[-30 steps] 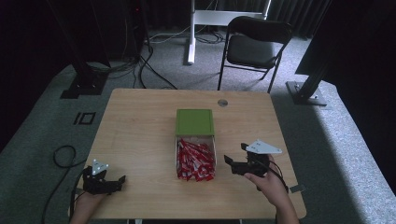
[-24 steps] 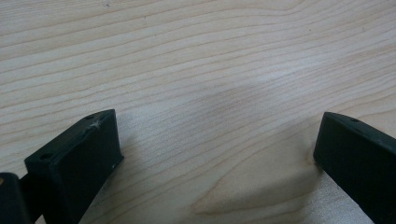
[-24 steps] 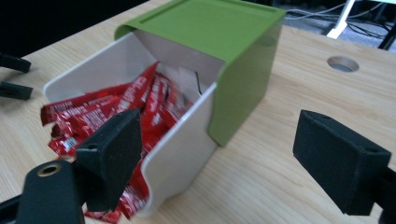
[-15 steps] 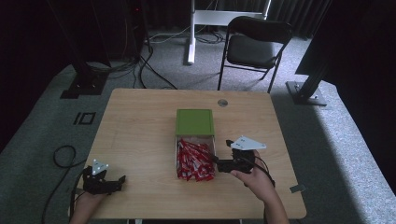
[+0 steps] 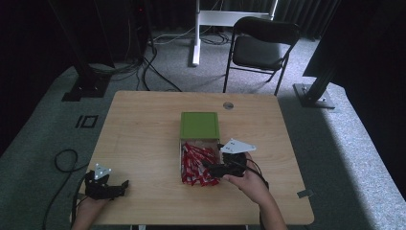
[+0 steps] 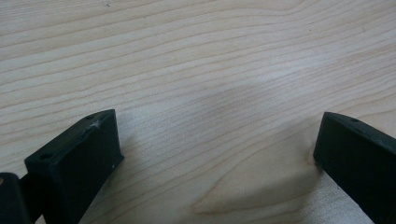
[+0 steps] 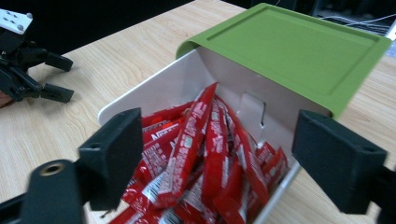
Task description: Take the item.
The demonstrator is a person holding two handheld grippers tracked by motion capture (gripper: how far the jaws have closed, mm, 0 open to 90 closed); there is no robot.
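Right gripper over the red sachets, ready to pick one

The red sachets (image 7: 205,154) look light, soft and a little slippery (thin glossy foil, I think), so better to pinch one across its middle. They lie heaped in the white box (image 7: 154,88) with a green lid (image 7: 289,51), at the table's centre. The right gripper (image 5: 210,168) hangs spread wide, holding nothing; the left gripper (image 5: 122,186) rests released at the near left.

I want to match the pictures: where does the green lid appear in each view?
High view: the green lid lies at the table's middle, just beyond the red packets.
Left gripper view: bare wooden table between the open jaws; the lid is not in it.
Right gripper view: the lid is at upper right, partly covering the white box.
Shared landmark: the wooden table.
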